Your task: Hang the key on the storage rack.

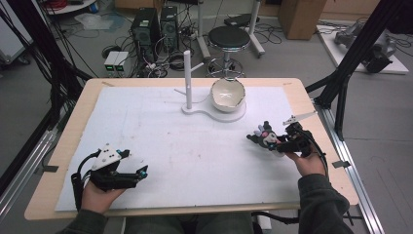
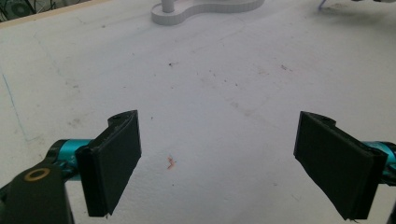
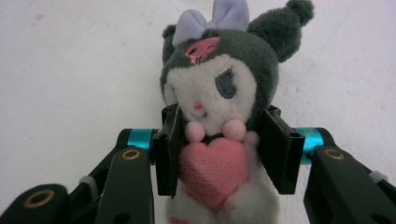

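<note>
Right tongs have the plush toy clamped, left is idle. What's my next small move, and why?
Probably lift the plush toy a little off the white mat first. The right tongs are shut on its body, jaws pressing both sides at the pink heart, so the grip looks firm. The left tongs are open over bare mat. The bowl on the stand seems a likely target.

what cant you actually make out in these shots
- Plush toy, right gripper view: its sides are covered by the pads of the right gripper, its bottom cut off by the frame's edge.
- Plush toy, high view: too small for detail.
- White stand, left gripper view: upper part cut off by the top edge.
- Bowl, high view: underside hidden by its own rim.
</note>
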`<state>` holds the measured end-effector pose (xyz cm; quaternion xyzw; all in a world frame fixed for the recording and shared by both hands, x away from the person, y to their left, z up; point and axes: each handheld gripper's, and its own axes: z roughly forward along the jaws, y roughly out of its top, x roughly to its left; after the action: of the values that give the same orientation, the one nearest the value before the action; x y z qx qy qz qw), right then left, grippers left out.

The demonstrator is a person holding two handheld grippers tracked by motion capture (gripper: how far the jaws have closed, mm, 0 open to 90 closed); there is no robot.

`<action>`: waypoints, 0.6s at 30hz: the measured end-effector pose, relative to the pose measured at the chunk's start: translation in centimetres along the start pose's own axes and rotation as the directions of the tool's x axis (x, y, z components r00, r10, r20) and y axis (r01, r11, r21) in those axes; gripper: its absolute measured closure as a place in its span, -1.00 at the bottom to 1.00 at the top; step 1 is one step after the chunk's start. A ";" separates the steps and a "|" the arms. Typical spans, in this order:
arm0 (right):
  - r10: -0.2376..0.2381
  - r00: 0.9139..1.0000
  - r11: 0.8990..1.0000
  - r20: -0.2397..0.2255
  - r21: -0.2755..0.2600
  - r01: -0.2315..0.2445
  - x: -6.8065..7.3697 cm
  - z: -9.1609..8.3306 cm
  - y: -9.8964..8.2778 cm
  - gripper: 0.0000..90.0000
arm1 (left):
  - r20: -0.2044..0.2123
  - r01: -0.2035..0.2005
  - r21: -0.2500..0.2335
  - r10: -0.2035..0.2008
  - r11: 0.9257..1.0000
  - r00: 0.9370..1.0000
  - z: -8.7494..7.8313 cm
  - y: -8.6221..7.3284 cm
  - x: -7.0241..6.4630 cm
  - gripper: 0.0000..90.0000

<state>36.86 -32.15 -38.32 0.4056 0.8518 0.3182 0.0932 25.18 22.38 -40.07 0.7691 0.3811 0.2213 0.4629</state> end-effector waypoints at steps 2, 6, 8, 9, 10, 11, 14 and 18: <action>-0.007 1.000 1.000 -0.020 -0.009 0.007 0.3 -0.5 0.6 0.20 | 0.001 0.000 0.002 0.000 1.000 1.000 0.0 0.0 0.0 -0.66; -0.016 0.999 1.000 -0.046 -0.019 0.015 0.8 -1.0 1.3 0.20 | -0.001 0.003 -0.003 -0.003 1.000 1.000 0.0 0.0 0.0 -0.66; -0.023 0.998 0.999 -0.058 -0.029 0.021 1.1 -1.3 1.8 0.20 | -0.001 0.003 -0.005 -0.003 1.000 1.000 -0.1 0.0 0.0 -0.66; -0.027 0.998 0.999 -0.064 -0.028 0.025 1.3 -1.4 2.1 0.20 | -0.002 0.003 -0.003 -0.003 1.000 1.000 -0.1 0.0 0.0 -0.66; -0.032 0.997 0.999 -0.069 -0.033 0.029 1.4 -1.5 2.3 0.20 | -0.001 0.003 -0.004 -0.003 1.000 1.000 -0.1 0.0 0.0 -0.66; -0.035 0.996 0.998 -0.081 -0.045 0.032 1.5 -1.7 2.6 0.20 | 0.000 0.004 -0.003 -0.004 1.000 1.000 -0.1 0.0 0.0 -0.66; -0.043 0.995 0.998 -0.091 -0.056 0.038 1.9 -1.9 3.2 0.20 | -0.003 0.004 -0.003 -0.004 1.000 1.000 -0.1 0.0 0.1 -0.66; -0.052 0.993 0.997 -0.110 -0.069 0.044 2.5 -2.2 4.2 0.20 | -0.003 0.010 -0.004 -0.010 1.000 1.000 -0.1 0.0 0.1 -0.66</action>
<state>37.02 -29.35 -33.74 0.3632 0.8542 0.3660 0.0664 25.16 22.57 -40.05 0.7658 0.3853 0.2211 0.4650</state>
